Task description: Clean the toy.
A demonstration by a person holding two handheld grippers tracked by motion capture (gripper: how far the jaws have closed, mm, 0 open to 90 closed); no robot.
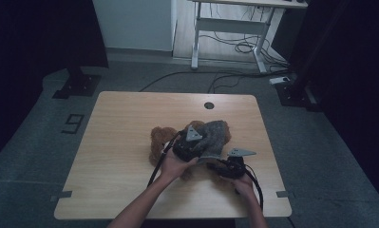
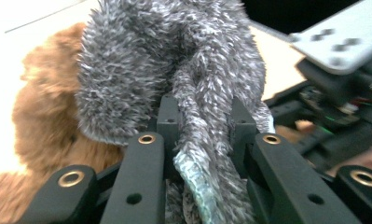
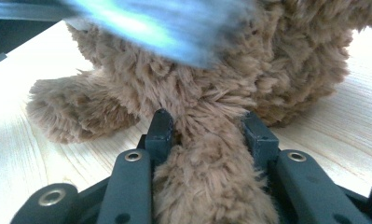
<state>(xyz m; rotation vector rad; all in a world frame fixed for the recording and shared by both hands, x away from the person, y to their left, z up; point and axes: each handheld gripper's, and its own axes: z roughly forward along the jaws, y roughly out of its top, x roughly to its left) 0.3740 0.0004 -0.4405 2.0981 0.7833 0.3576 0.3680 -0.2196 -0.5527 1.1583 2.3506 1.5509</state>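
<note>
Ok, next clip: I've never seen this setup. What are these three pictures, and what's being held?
A person at a wooden table holds a hand-operated gripper in each hand. The high view looks down from above; the other two pictures come from cameras riding on each gripper, looking along its black jaws. On the table lies a brown teddy bear with a fuzzy grey garment over it. The left gripper is shut on a fold of the grey garment. The right gripper is shut on a limb of the teddy bear.
</note>
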